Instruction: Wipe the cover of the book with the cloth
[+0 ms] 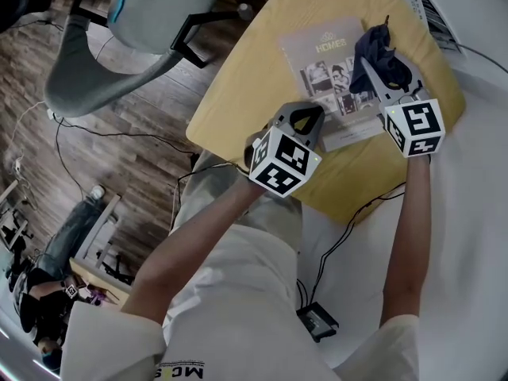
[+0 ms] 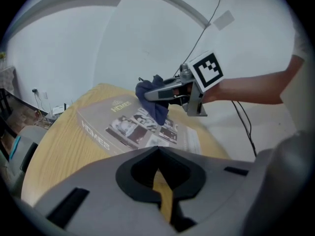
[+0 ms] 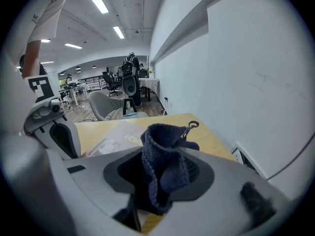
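My right gripper (image 1: 376, 71) was clamped on the dark cloth (image 1: 381, 48), dangling it over the book (image 1: 317, 58). My left gripper (image 1: 304, 119), jaws together and empty, sat beside the book's near edge. The wiping looked mostly undone.

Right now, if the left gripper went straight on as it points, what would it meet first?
Probably the book, whose near edge lies just ahead of the left gripper; height is unclear, so it might skim over it.
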`<state>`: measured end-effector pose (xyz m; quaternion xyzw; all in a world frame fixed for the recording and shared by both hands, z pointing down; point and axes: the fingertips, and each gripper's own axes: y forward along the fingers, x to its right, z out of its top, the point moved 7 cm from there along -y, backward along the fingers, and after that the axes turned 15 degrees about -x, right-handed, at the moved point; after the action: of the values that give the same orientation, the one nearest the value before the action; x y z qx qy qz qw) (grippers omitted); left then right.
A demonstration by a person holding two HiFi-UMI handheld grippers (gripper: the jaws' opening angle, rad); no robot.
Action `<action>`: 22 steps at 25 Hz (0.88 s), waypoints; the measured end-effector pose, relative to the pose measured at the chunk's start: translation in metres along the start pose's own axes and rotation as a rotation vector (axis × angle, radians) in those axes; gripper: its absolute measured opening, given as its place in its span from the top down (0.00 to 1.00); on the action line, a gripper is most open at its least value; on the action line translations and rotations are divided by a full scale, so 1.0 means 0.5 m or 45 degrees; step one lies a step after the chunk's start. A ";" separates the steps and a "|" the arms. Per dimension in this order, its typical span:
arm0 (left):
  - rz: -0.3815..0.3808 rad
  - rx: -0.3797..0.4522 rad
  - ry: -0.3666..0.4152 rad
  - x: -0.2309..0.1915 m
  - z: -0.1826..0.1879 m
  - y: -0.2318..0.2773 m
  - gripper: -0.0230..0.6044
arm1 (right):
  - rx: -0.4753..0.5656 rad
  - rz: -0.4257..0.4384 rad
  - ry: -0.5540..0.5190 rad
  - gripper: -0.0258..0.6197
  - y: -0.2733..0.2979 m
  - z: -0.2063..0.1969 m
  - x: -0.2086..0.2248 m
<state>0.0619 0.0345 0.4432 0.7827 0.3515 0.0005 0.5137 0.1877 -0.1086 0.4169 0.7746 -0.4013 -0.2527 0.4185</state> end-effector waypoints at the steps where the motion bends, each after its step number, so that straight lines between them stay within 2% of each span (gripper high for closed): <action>1: 0.005 0.003 -0.005 0.000 -0.001 0.001 0.95 | -0.014 -0.006 -0.006 0.72 0.009 0.000 0.005; 6: -0.040 0.025 -0.060 -0.006 -0.001 0.001 0.95 | -0.051 -0.012 -0.033 0.72 0.035 0.004 0.001; 11: -0.065 -0.015 -0.108 -0.010 0.001 0.000 0.95 | -0.045 0.030 -0.099 0.72 0.047 0.032 -0.046; 16: -0.076 -0.040 -0.097 -0.010 0.006 0.000 0.95 | -0.014 0.106 -0.135 0.72 0.061 0.064 -0.098; 22: -0.067 -0.034 -0.092 -0.012 0.007 -0.001 0.95 | 0.020 0.207 -0.249 0.72 0.074 0.098 -0.166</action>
<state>0.0584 0.0285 0.4435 0.7658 0.3531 -0.0365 0.5362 0.0909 -0.0734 0.4275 0.7145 -0.5035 -0.2890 0.3904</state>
